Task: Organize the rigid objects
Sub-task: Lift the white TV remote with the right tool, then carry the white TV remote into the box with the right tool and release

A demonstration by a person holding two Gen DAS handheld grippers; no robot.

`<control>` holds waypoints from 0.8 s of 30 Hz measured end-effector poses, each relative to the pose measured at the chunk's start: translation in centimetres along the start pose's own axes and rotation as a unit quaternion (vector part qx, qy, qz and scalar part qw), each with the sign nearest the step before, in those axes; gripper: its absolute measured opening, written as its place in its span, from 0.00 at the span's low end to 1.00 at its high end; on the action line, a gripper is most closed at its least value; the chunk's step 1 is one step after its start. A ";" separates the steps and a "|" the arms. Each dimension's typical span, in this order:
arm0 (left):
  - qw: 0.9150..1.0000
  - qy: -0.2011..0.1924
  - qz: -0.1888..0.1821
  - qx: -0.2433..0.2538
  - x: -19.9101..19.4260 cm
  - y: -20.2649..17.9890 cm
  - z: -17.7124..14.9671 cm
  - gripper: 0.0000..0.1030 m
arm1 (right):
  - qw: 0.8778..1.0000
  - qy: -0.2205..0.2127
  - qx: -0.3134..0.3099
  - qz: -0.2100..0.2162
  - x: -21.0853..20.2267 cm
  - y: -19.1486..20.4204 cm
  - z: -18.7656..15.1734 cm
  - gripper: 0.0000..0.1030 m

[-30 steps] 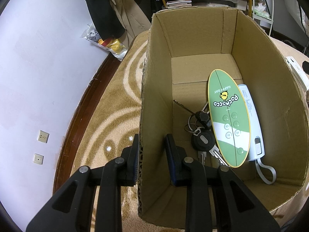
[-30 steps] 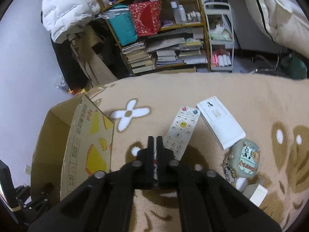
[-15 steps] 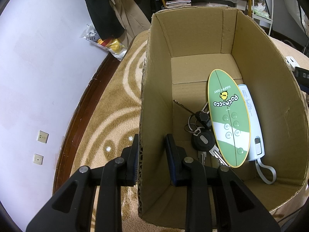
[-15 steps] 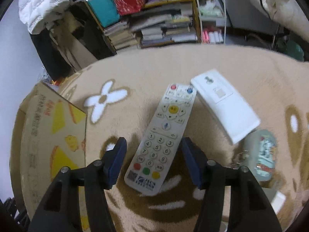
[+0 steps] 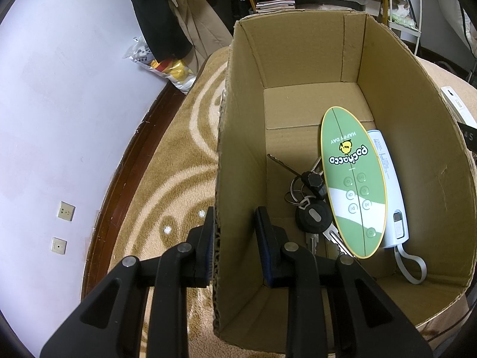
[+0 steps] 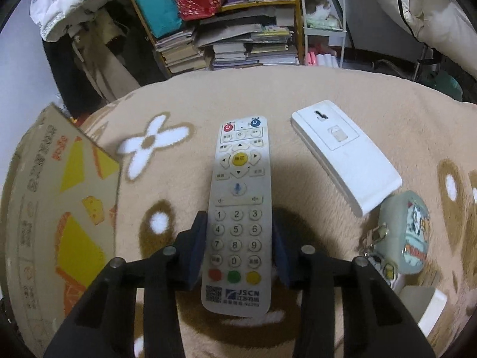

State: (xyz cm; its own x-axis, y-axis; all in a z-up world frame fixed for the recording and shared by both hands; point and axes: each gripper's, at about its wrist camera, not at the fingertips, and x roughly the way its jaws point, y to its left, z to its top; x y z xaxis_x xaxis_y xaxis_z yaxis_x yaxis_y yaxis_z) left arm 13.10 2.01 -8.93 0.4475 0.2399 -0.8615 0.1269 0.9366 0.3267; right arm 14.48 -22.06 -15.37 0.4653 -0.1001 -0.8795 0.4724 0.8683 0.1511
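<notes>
While right gripper (image 6: pixel 240 244) straddles remote (image 6: pixel 238 208) at lower centre, jaws apart, pads not yet clamped: close squarely on long edges, lift level. Left gripper (image 5: pixel 234 235) spread astride box (image 5: pixel 411 137) wall, left of centre; steady it.

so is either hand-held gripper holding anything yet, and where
Left hand-held gripper straddles the cardboard box side wall, not clamped. Right hand-held gripper brackets the white remote at its number pad, open.

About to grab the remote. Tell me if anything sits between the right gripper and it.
Nothing visible does. The right gripper is open and already straddles the remote, one finger on each side near the number keys. The white case and the pouch lie off to the side, clear of it.
</notes>
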 end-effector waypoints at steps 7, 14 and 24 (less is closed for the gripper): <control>1.000 0.000 -0.001 0.000 0.0 0.0 0.0 0.24 | 0.999 -0.030 0.011 0.043 -3.5 0.3 0.0 0.42; 1.000 0.000 -0.003 -0.002 0.0 0.1 0.0 0.24 | 0.989 -0.077 0.025 0.125 -8.9 1.8 1.0 0.42; 1.000 0.000 -0.003 -0.002 0.0 0.3 0.0 0.24 | 0.976 -0.090 -0.061 0.190 -13.1 8.4 -0.6 0.42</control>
State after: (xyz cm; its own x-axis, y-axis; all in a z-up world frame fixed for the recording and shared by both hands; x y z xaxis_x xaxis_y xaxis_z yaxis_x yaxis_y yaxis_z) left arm 13.14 2.25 -8.79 0.4463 0.2337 -0.8638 0.1271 0.9390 0.3197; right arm 11.88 -13.14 -2.83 0.7189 0.1659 -0.6750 0.1526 0.9098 0.3861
